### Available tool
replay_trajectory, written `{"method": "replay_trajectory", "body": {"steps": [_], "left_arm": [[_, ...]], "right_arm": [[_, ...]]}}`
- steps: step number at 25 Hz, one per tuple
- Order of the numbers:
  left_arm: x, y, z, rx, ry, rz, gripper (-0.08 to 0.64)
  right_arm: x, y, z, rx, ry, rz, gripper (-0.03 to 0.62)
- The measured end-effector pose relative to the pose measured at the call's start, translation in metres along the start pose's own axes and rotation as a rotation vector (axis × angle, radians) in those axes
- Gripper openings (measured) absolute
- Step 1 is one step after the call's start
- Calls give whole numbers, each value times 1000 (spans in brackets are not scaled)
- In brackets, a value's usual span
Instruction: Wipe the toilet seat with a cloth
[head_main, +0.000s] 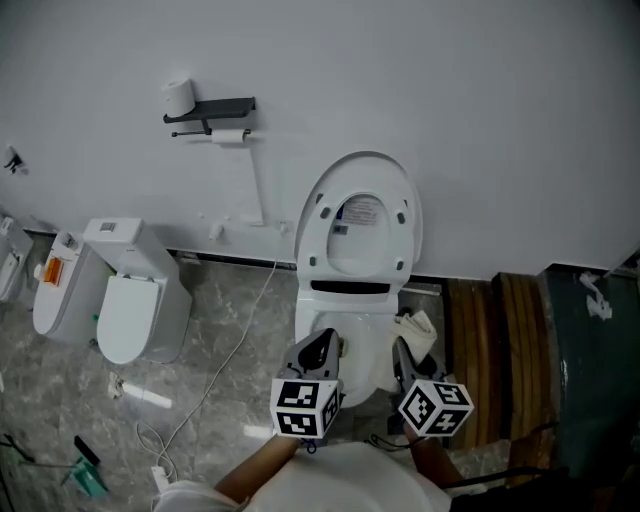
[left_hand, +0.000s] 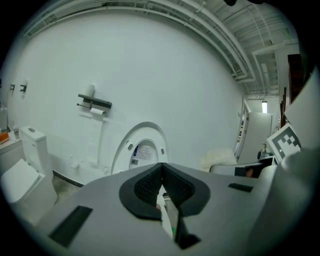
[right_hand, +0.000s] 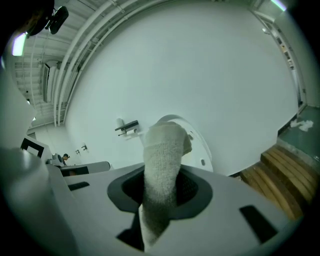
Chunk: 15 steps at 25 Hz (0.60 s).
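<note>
The white toilet (head_main: 345, 318) stands against the wall with its lid (head_main: 362, 215) raised; what shows of its seat lies below the lid. My left gripper (head_main: 322, 352) hovers over the bowl's near left side, shut with nothing in it; in the left gripper view its dark pads (left_hand: 150, 186) meet in front of the lid (left_hand: 142, 147). My right gripper (head_main: 411, 356) is at the bowl's near right, shut on a beige cloth (head_main: 417, 328). In the right gripper view the cloth (right_hand: 162, 165) sticks up between the jaws and hides part of the lid (right_hand: 200, 147).
A second, closed toilet (head_main: 135, 300) and a white bin (head_main: 58, 290) stand at the left. A paper holder (head_main: 210, 110) hangs on the wall. A white cable (head_main: 240, 330) trails over the floor. Wooden slats (head_main: 490, 350) and a dark cabinet (head_main: 590, 370) border the right.
</note>
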<state>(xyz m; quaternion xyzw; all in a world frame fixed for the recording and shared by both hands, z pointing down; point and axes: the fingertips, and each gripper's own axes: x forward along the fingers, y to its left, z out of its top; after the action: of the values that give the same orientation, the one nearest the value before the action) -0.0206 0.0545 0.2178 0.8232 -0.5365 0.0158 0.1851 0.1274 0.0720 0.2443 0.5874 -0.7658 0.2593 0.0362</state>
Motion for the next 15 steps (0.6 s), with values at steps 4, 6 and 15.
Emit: {"method": "replay_trajectory", "body": {"steps": [4,6,15], "left_arm": [[46,33,20,-46,24,-23,12],[69,40,29,-90,41,-70,12],[155,59,-3,-252,111,-116,12]], "right_arm": [[59,11,21,-10,26,18,94],[84,13,27,-6,37,24,94],[141,-47,-7,-8,144,-64,94]]}}
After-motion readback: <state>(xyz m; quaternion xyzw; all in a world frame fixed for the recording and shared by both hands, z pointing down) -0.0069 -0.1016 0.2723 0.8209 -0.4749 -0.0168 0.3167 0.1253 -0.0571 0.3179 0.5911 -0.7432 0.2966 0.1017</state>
